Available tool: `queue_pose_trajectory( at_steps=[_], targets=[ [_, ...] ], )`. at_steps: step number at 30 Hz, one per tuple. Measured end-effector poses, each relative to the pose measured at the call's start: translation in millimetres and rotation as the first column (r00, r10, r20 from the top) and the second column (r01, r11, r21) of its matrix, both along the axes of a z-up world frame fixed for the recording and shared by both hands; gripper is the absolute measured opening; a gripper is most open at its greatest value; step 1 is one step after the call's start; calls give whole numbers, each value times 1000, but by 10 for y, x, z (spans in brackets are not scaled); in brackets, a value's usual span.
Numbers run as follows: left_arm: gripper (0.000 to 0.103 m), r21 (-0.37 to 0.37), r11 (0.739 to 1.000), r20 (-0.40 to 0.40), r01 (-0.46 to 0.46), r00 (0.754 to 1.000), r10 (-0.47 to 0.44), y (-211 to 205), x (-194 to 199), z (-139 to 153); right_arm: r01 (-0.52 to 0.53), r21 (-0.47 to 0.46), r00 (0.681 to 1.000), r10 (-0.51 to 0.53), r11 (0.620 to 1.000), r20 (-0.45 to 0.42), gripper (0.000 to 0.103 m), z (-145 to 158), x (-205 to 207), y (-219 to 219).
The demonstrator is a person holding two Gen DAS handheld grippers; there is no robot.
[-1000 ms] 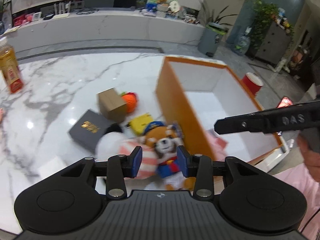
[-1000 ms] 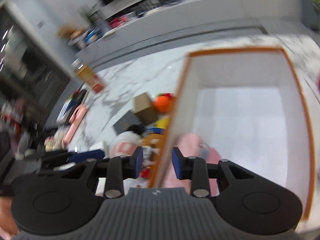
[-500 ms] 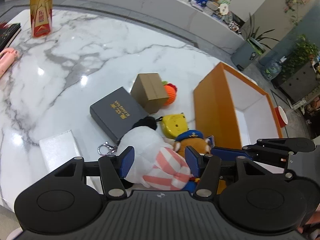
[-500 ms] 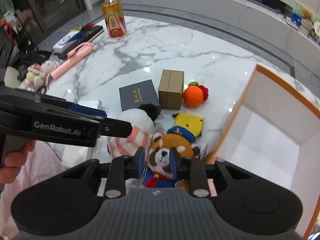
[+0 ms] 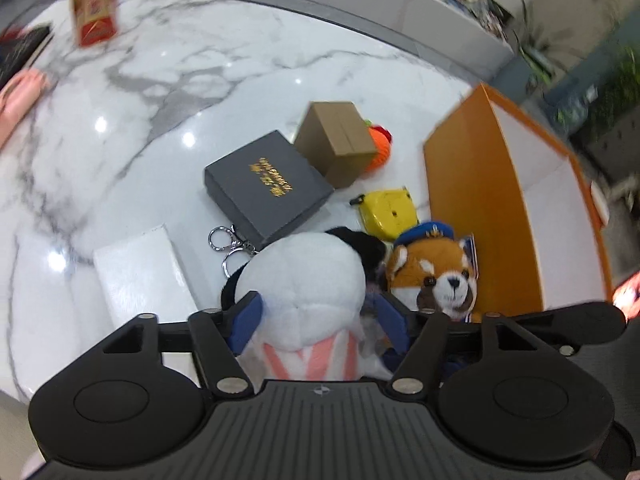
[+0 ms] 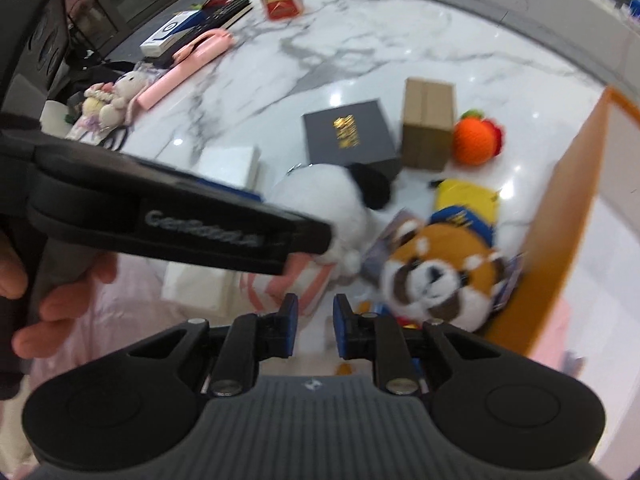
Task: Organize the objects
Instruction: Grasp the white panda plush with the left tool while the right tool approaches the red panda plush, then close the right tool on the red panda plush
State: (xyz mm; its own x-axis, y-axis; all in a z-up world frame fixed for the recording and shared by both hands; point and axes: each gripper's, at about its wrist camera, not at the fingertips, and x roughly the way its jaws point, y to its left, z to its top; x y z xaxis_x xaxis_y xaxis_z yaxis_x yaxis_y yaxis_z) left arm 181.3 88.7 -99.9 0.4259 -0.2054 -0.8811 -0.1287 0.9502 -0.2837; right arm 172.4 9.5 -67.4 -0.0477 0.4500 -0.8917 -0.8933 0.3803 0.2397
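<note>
We are holding the left gripper point(image 5: 318, 322) low over the marble table point(image 5: 168, 92), its blue-padded fingers spread on either side of the white plush toy point(image 5: 310, 280) with the pink-striped body; the pads are sitting close to the plush's sides, but we cannot tell whether they are pressing it. We are holding the right gripper point(image 6: 314, 326) a little nearer the table edge, its jaws parted by a narrow gap with nothing between them, hovering just in front of the red panda plush point(image 6: 440, 276). That panda, wearing a blue cap, is lying just beside the white plush and against the outer wall of the orange box point(image 5: 480, 208), whose white inside is open to the top. Just behind the two plush toys we are seeing a yellow pouch point(image 5: 386, 212) and a pair of metal key rings point(image 5: 228, 246), with a white box point(image 5: 136, 268) lying to the left near the table edge. Farther back, the dark grey gift box point(image 5: 266, 184) with gold lettering is touching the brown cardboard box point(image 5: 340, 140), and an orange knitted ball point(image 6: 474, 142) is sitting just beside the cardboard. Well apart, at the far side of the table, a bottle point(image 5: 94, 4) with a red label is standing upright, and a pink handle-shaped thing point(image 6: 188, 60) is lying near the left rim.
</note>
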Motion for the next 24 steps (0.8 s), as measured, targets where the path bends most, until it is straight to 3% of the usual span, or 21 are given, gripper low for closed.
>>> queue_pose_trajectory(
  at_steps=[4, 5, 11, 16, 18, 21, 24],
  targets=[
    [78, 133, 989, -17, 63, 998, -61, -153, -3, -76, -5, -2, 1000, 5, 1000, -20, 22, -56, -70, 33],
    [79, 138, 987, -21, 81, 997, -79, -168, -15, -103, -5, -5, 1000, 5, 1000, -12, 22, -41, -75, 24],
    [81, 108, 989, -33, 102, 995, -99, -109, -50, -175, -48, -48, 996, 51, 998, 72, 25, 143, -92, -133],
    [71, 88, 991, -7, 100, 995, -100, -69, -96, -187, -35, -87, 984, 50, 996, 172, 36, 284, 6, -216],
    [69, 61, 995, 20, 74, 997, -75, -20, -116, -164, -30, -117, 971, 57, 993, 233, 37, 276, 16, -164],
    [69, 18, 999, 65, 33, 997, -34, 64, -170, -101, -48, -160, 939, 99, 986, 329, 51, 235, -31, -53],
    [69, -40, 999, 110, 3, 994, 2, 152, -207, -20, -21, -204, 912, 102, 979, 398, 53, 150, -20, 47]
  ],
)
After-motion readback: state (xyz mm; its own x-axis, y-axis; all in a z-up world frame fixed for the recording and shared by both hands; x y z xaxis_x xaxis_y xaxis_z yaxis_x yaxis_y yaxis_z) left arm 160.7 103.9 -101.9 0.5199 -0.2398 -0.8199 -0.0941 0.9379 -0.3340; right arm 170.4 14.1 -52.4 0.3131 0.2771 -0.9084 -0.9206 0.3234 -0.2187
